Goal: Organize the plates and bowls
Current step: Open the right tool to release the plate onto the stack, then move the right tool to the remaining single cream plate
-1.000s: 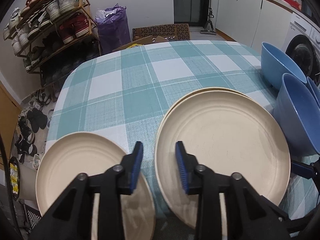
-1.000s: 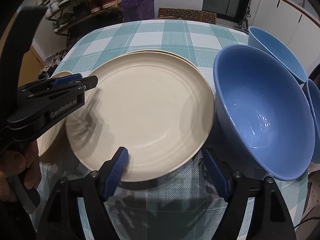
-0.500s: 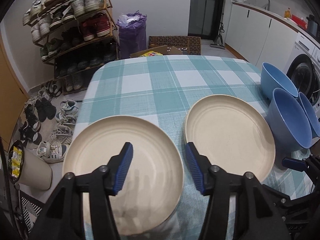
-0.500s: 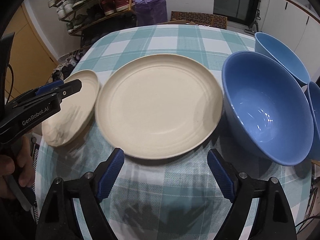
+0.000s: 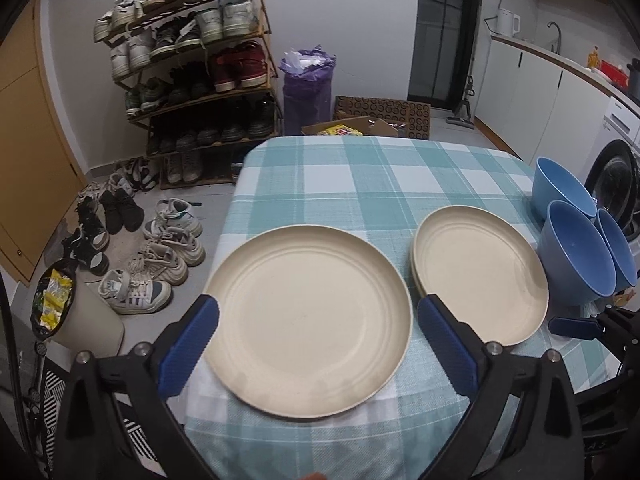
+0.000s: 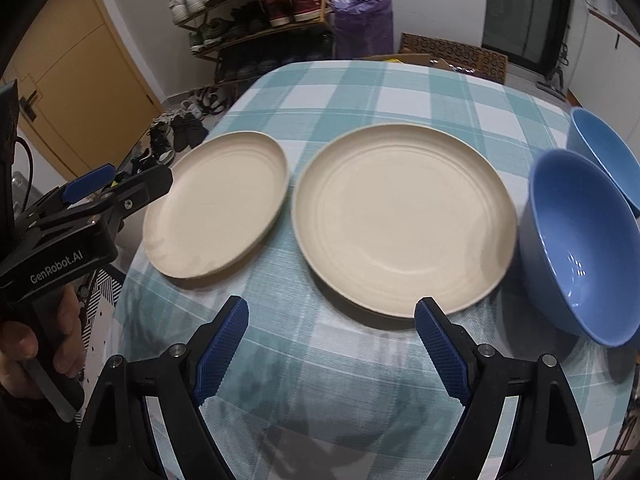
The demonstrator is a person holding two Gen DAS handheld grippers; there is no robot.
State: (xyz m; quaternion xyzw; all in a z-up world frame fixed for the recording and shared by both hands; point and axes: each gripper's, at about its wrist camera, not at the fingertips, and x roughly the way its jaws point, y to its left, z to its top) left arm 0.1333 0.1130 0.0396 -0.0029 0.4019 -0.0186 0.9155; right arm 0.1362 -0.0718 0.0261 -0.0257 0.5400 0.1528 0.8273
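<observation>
Both the left gripper (image 5: 318, 344) and right gripper (image 6: 330, 350) gape wide, empty. A cream plate (image 5: 308, 320) lies on the checked surface (image 5: 360, 176); plate stack (image 5: 480, 272) at its 3 o'clock, blue bowls (image 5: 576, 256) beyond.

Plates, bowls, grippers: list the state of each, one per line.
Left plate: flat on the tablecloth, alone, ungripped.
Right plates: stacked, at least two, ungripped.
Near bowl: upright, empty.
Far bowl: upright, contents not visible.
Third bowl: tilted, leaning against the near bowl.
Left gripper: open, empty.
Right gripper: open, empty.
</observation>
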